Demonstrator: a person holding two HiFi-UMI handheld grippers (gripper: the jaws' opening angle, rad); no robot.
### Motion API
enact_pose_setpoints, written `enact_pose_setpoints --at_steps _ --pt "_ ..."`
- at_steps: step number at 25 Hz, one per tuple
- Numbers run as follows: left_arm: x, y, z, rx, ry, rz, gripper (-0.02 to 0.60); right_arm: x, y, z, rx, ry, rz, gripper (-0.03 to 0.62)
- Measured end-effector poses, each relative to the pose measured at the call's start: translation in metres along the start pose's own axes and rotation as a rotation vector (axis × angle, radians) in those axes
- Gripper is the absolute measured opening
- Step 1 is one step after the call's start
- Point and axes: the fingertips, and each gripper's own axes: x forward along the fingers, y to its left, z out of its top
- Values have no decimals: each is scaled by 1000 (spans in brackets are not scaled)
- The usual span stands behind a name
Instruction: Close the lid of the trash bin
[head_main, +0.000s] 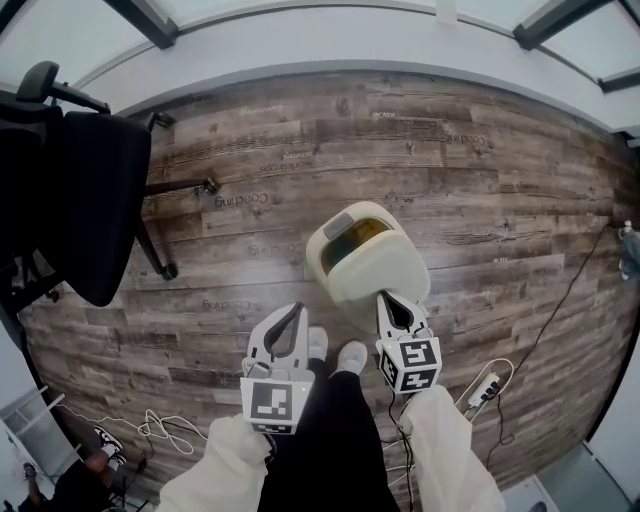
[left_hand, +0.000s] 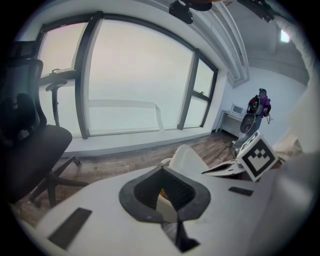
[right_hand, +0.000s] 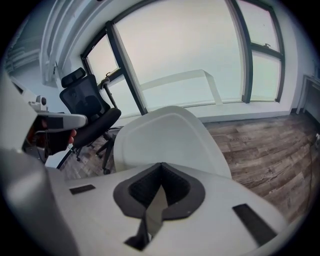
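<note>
A cream trash bin (head_main: 352, 240) stands on the wooden floor just in front of my feet. Its lid (head_main: 378, 275) is raised, and the yellowish inside shows. My right gripper (head_main: 384, 297) is shut with nothing in it. Its tips are at the lid's near upper edge, and I cannot tell if they touch. In the right gripper view the lid's pale back (right_hand: 165, 140) fills the space just ahead of the right gripper (right_hand: 161, 166). My left gripper (head_main: 298, 308) is shut and empty, a little to the left of the bin. From the left gripper (left_hand: 161, 170) the bin (left_hand: 186, 159) lies ahead to the right.
A black office chair (head_main: 70, 200) stands at the left on its wheeled base (head_main: 165, 270). Cables (head_main: 160, 430) lie on the floor at the lower left. A power strip (head_main: 485, 388) with its cord lies at the lower right. A person (left_hand: 260, 107) stands far off by the wall.
</note>
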Motion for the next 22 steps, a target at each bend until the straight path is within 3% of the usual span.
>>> enact_pose_setpoints --at_steps 22 --pt "11 12 -13 -25 17 4 8 41 -4 -15 -49 63 1 23"
